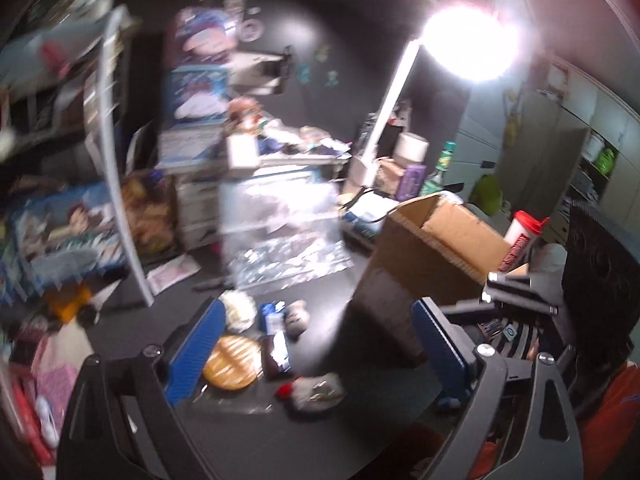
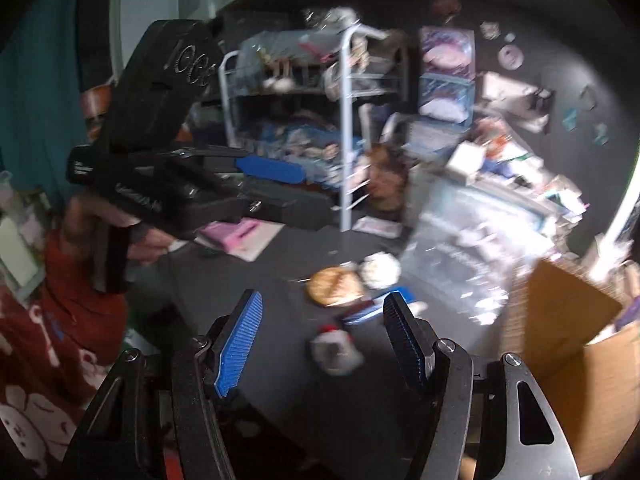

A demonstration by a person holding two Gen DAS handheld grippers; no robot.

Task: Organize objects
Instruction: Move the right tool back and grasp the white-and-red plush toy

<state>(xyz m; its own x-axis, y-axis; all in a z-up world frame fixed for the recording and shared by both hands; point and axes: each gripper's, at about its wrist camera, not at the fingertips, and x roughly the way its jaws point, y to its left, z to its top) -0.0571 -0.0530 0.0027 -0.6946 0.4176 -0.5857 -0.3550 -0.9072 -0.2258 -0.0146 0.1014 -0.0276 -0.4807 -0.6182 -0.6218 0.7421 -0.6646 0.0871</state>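
Blurring small table items (image 1: 280,344) beyond recognition.

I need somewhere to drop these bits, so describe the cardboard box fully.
The cardboard box is plain brown corrugated card, open at the top with its flaps up and a paler inner wall showing. It stands tilted in the view on the dark table, right of the small items. What it holds cannot be seen. A red-lidded cup stands just behind it; contact is unclear. Neither gripper touches it.
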